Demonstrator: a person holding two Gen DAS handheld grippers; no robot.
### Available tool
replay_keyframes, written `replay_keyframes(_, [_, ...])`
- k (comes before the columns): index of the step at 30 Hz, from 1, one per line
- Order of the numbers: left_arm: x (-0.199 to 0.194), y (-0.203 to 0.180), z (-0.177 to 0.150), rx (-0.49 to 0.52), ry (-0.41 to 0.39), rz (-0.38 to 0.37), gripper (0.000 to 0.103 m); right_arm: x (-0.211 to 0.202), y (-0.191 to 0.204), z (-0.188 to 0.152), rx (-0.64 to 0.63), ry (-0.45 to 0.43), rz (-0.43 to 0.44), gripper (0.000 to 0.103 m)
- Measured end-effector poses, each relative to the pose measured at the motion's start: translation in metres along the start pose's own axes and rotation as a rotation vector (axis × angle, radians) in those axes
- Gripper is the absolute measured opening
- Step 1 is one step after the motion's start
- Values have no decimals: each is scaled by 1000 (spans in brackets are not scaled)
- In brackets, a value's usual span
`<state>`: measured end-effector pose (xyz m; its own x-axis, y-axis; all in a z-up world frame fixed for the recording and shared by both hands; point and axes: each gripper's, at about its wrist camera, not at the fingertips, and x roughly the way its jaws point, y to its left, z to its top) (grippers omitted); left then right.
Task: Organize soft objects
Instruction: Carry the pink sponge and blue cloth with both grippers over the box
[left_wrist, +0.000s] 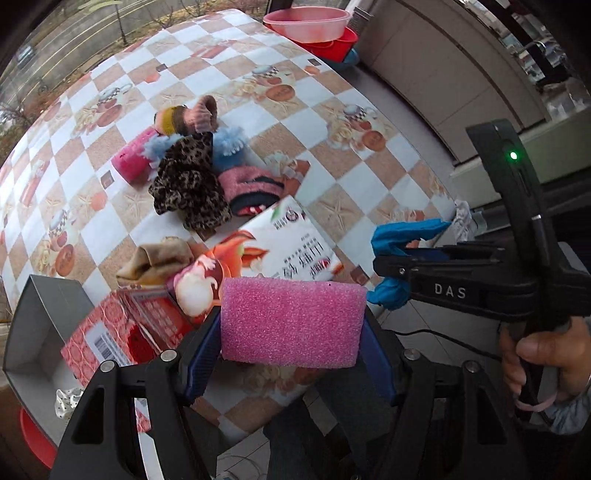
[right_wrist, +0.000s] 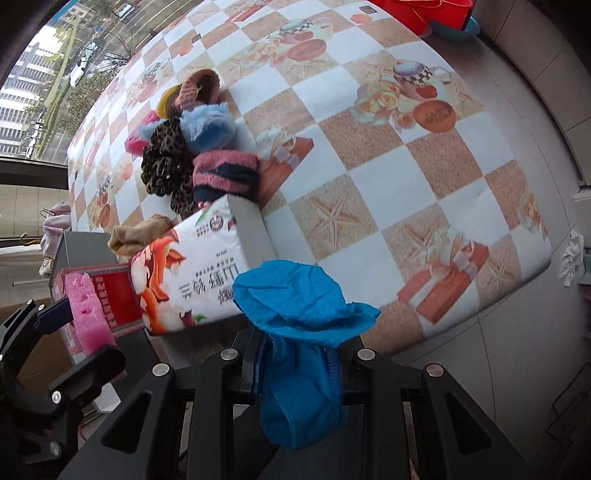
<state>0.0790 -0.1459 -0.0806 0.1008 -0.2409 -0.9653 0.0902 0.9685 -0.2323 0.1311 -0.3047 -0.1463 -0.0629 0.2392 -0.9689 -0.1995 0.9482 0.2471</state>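
Checkered oilcloth in tan and white squares, printed with teacups, starfish and gift boxes, covers the table (left_wrist: 351, 173) beside a window.

Over the table's near edge, the left gripper (left_wrist: 291, 328) clamps a rectangular pink foam sponge (left_wrist: 291, 321) between its blue ribbed pads, jaws standing fairly wide across the sponge's length. The sponge is coarse and porous, with squared edges. In the right wrist view the same sponge (right_wrist: 86, 314) shows end-on at the far left, next to the red box.

The right gripper (right_wrist: 295, 365) is pinched tight on a crumpled blue cloth (right_wrist: 299, 306), thin and finely woven; one end fans out above the jaws and the rest hangs below them. A person's hand (left_wrist: 543, 354) grips its black handle.

Just beyond both grippers stand the boxes: a white glossy cardboard box printed with peaches (right_wrist: 199, 273), a red patterned carton with a barcode (left_wrist: 110, 339), and a grey open box with a white interior (left_wrist: 40, 325).

Further onto the table lies a heap of soft things touching one another: a leopard-print scrunchie (left_wrist: 188, 188), a fluffy light-blue piece (right_wrist: 207, 127), a pink-and-navy fuzzy knitted item (right_wrist: 225, 175), a ribbed pink knit cuff (left_wrist: 203, 114) with a mustard band, and a magenta plush roll (left_wrist: 131, 160). A tan crumpled cloth (left_wrist: 159, 260) sits apart, against the peach box.

At the far table edge are stacked pink and red plastic basins (left_wrist: 310, 26).
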Motion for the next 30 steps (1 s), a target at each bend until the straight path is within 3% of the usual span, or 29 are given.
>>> replay_keyframes(5, [-7,-4,-37,58,4,21,73,7,14,-34,-11,30,10,28])
replay_keyframes(15, [-31,21,-85,15,-52,69,73,12,55,-63,-111,52,5,28])
replay_keyframes(21, [-44,53,-115,-105,-87,91,73,13,91,-75,-229,60,14,28])
replay_keyframes(30, [-65,119,-165,-405,-148,141,73,10,165,-100,-507,78,42,28])
